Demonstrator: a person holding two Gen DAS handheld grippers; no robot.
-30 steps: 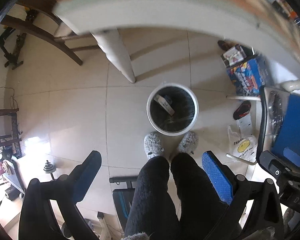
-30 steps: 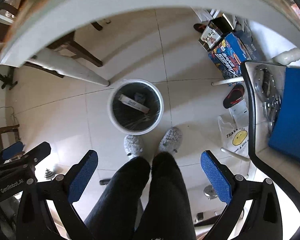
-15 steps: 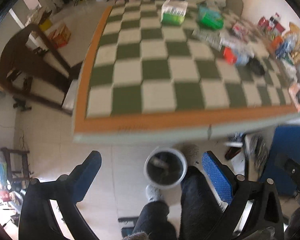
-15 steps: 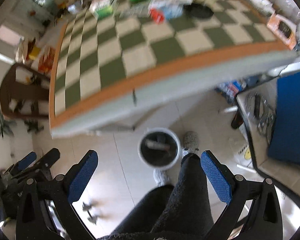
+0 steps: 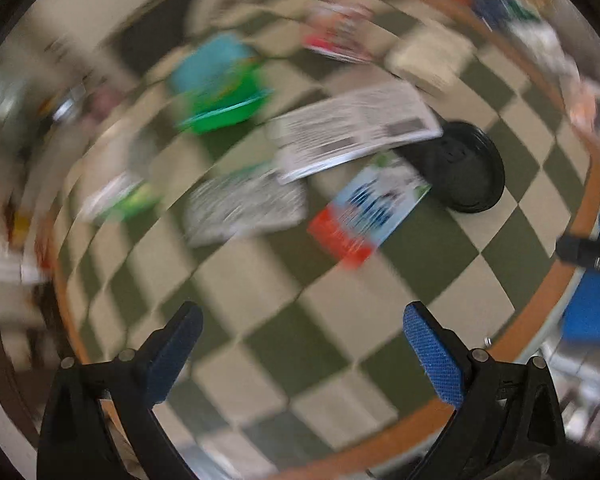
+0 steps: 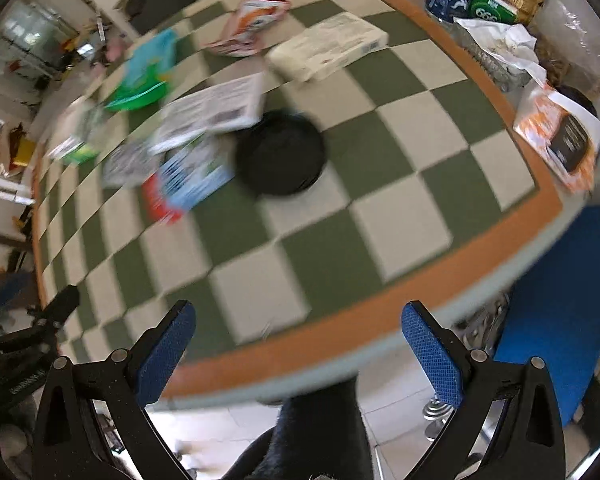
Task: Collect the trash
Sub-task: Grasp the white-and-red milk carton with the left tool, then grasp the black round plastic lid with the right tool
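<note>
Above the checkered counter [image 6: 400, 208], the left gripper [image 5: 300, 344] and right gripper [image 6: 298, 340] are both wide open and hold nothing. Trash lies on the counter: a black lid [image 6: 280, 152], a white box [image 6: 216, 108] touching it, and a blue packet [image 6: 192, 172] just beside.

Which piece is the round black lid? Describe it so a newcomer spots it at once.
Start at the green-and-cream checkered table with the orange border. Near its middle lies a cluster of flattened cartons; the round black plastic lid sits at that cluster's right edge, tucked partly under the white printed carton. It alone is dark, circular and unprinted.
</note>
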